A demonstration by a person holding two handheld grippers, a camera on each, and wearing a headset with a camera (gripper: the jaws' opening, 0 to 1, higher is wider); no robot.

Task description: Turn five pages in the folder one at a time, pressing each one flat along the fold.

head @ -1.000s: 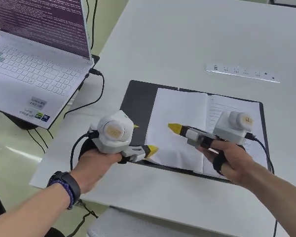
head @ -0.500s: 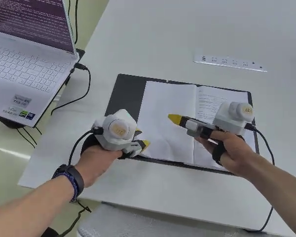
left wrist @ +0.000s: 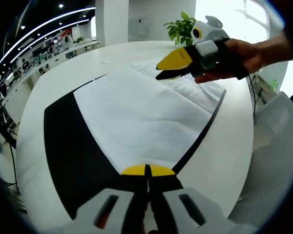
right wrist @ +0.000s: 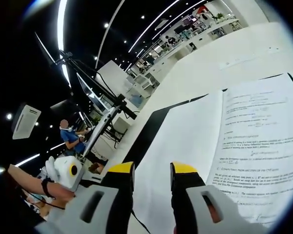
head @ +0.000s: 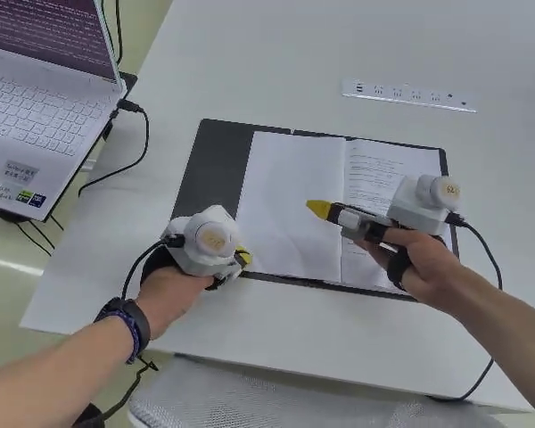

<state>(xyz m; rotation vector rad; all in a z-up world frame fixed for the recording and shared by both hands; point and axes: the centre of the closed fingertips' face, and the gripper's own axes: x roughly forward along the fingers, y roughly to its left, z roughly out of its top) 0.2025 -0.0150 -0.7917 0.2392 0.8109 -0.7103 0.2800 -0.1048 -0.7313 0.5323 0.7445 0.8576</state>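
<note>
Black folder (head: 216, 169), open and flat on the white worktop (head: 294, 53).
I saw its dark inner cover bare along the left side. A blank white page (head: 290, 201), faintly creased, lay beside that strip, and a page of printed text (head: 383, 169) lay to the right. The two sheets met along a straight fold running from the near edge to the far edge.

1. The left gripper (head: 241, 259) is held low near the front edge of the tabletop (head: 276, 332), its jaws pressed together with the tips touching.
2. It is gripped from behind by the left hand (head: 171, 287), and the forearm is extended from the lower left.
3. The right gripper (head: 319, 209) is pointed leftward, its jaws parted by a narrow gap.
4. It is grasped by the right hand (head: 421, 267), and the forearm is extended from the lower right.
</note>
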